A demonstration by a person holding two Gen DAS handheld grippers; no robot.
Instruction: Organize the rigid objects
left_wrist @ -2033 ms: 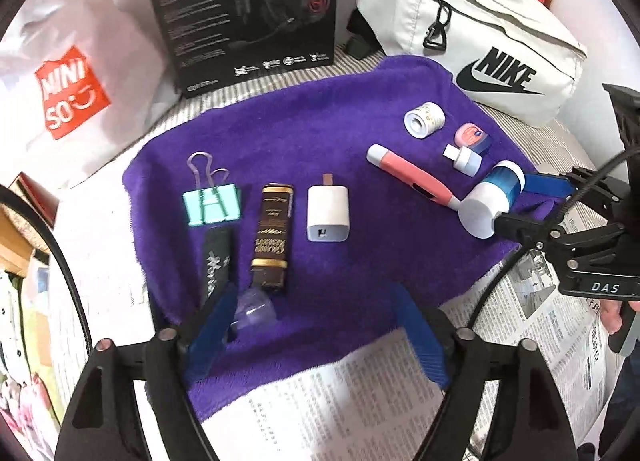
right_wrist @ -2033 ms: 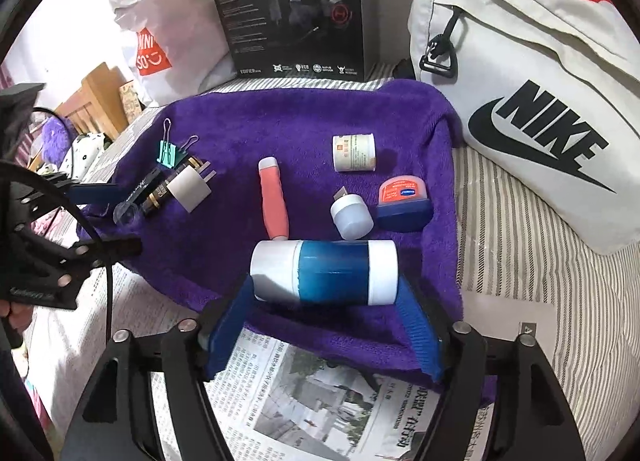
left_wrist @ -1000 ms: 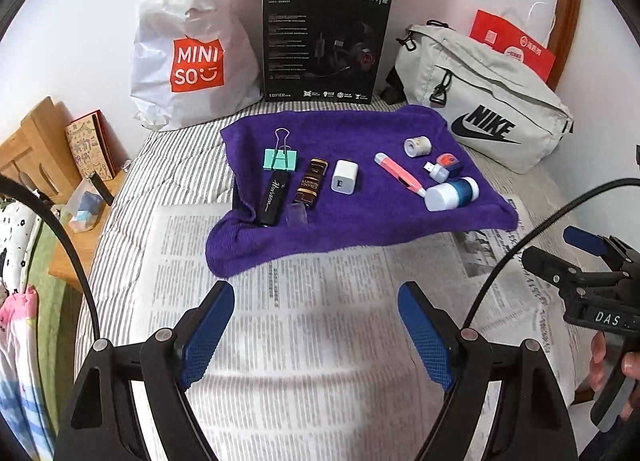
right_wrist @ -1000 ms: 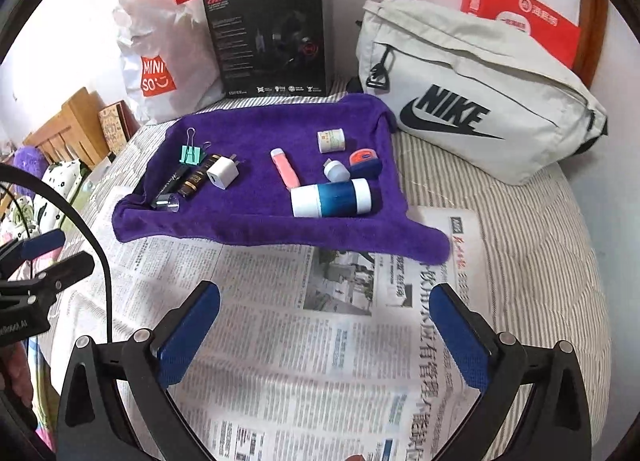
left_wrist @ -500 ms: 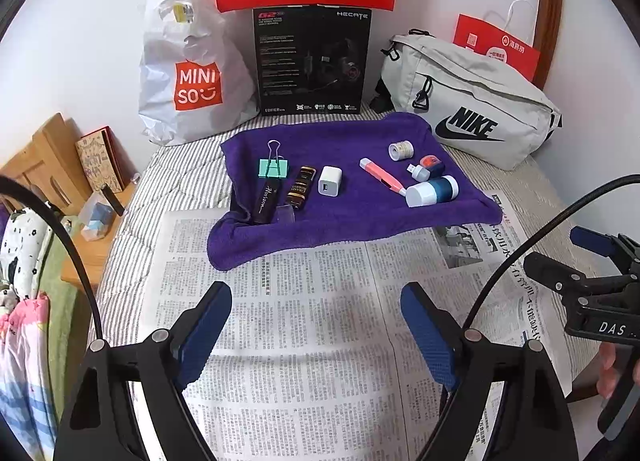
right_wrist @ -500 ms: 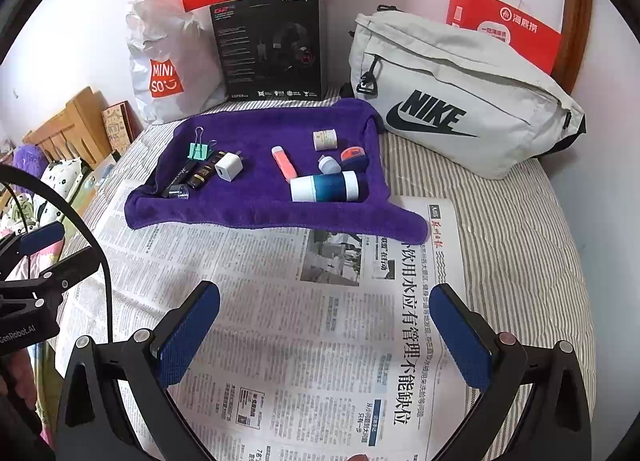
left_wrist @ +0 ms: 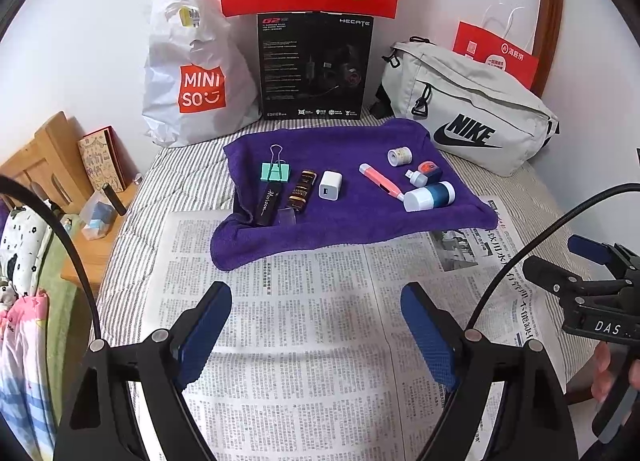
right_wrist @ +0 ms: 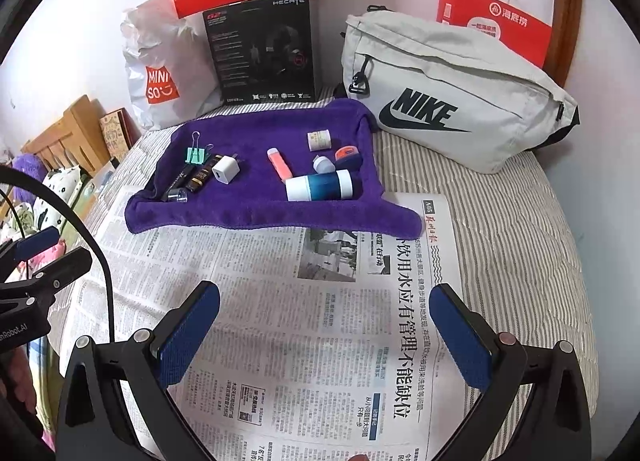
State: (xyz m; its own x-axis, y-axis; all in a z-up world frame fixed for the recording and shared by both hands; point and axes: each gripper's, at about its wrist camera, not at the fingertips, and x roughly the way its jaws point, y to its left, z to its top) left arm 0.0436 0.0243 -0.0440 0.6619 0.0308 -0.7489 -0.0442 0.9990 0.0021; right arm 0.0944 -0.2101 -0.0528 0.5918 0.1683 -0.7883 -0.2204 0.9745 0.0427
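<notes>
Small rigid objects lie on a purple towel [left_wrist: 352,221] on the bed: a green binder clip [left_wrist: 275,172], a white charger [left_wrist: 330,185], a pink pen [left_wrist: 380,181] and a blue-and-white bottle [left_wrist: 429,196] among them. Left gripper [left_wrist: 316,325] and right gripper [right_wrist: 328,325] hover over the newspaper [right_wrist: 280,325], jaws apart and holding nothing.

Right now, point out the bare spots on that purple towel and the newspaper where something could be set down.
Free: the purple towel between the white charger and pink pen, its near strip, and the newspaper ahead of both open grippers. Crowded: the binder clip group at left, the blue-and-white cylinder cluster at right.
</notes>
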